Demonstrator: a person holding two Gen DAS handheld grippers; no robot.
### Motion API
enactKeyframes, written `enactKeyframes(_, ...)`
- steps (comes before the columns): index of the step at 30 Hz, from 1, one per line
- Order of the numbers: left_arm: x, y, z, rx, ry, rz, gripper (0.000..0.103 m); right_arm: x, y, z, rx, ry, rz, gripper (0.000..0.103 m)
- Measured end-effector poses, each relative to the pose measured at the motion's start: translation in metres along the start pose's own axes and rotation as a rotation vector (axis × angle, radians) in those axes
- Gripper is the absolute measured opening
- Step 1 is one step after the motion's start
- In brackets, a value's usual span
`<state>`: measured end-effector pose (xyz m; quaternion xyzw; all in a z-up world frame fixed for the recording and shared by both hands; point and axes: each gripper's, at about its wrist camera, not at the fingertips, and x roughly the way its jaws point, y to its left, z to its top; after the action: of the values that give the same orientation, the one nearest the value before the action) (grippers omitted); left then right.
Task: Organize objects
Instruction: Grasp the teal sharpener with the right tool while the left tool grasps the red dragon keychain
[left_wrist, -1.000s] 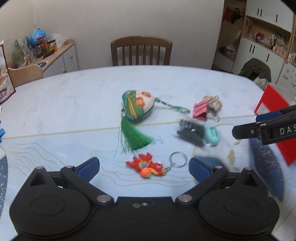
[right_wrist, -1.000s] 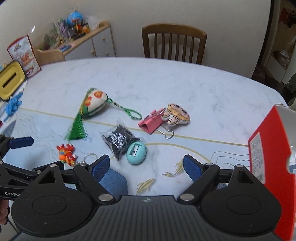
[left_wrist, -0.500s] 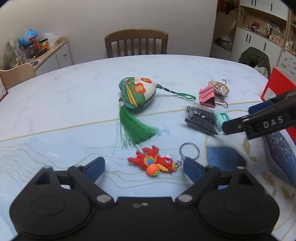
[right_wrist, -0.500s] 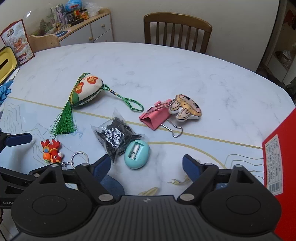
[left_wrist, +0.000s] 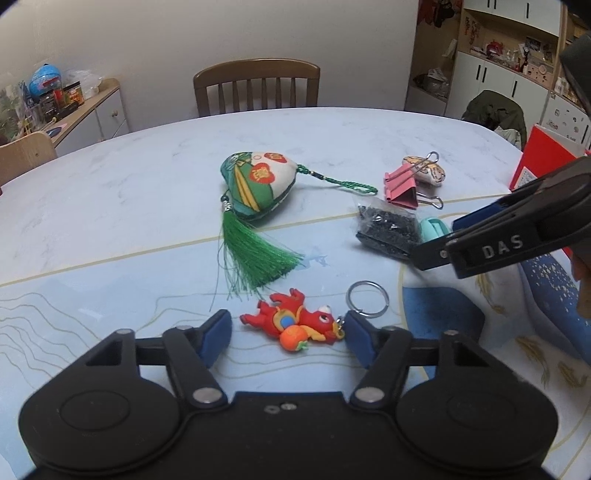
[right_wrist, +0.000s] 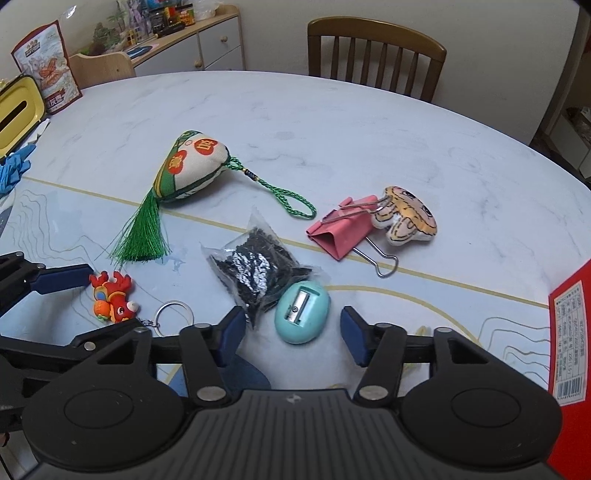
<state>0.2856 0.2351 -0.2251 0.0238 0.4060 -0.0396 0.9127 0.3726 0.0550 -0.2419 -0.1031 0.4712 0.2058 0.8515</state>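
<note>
A red dragon keychain (left_wrist: 295, 321) with a metal ring (left_wrist: 367, 298) lies flat on the table, between the blue pads of my open left gripper (left_wrist: 286, 338). From the right wrist view the same keychain (right_wrist: 110, 297) sits at the left. My right gripper (right_wrist: 291, 330) is open around a teal egg-shaped pencil sharpener (right_wrist: 302, 311), beside a clear bag of black bits (right_wrist: 258, 271). Farther off lie a green tasselled sachet (right_wrist: 184, 170), a pink binder clip (right_wrist: 341, 230) and a small tiger plush (right_wrist: 408, 219).
A red box (right_wrist: 570, 354) stands at the table's right edge. A yellow tissue box (right_wrist: 14, 114) and a snack bag (right_wrist: 46, 62) sit at the far left. A wooden chair (left_wrist: 256, 86) faces the far side, with cabinets behind.
Both grippers have moved forward and lower. The keychain now lies between the left pads, and the sharpener between the right pads. No object has shifted.
</note>
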Motion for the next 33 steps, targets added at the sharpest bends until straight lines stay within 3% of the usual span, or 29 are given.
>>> enactKeyframes(10, -0.002, 0.0, 0.001, -0.012, 0.004, -0.011, 0.059, -0.001, -0.004, 0.001, 0.028, -0.003, 0.015, 0.036)
enactKeyframes(20, -0.006, 0.002, 0.001, -0.058, 0.027, -0.036, 0.059, -0.018, -0.012, -0.007, 0.078, -0.025, 0.024, 0.027)
enactKeyframes(22, -0.008, 0.002, 0.0, -0.065, 0.031, -0.042, 0.059, -0.024, -0.014, -0.01, 0.091, -0.028, 0.031, 0.021)
enactKeyframes(33, -0.013, -0.007, -0.006, -0.055, 0.039, -0.052, 0.059, -0.026, -0.021, -0.019, 0.117, -0.018, 0.004, 0.021)
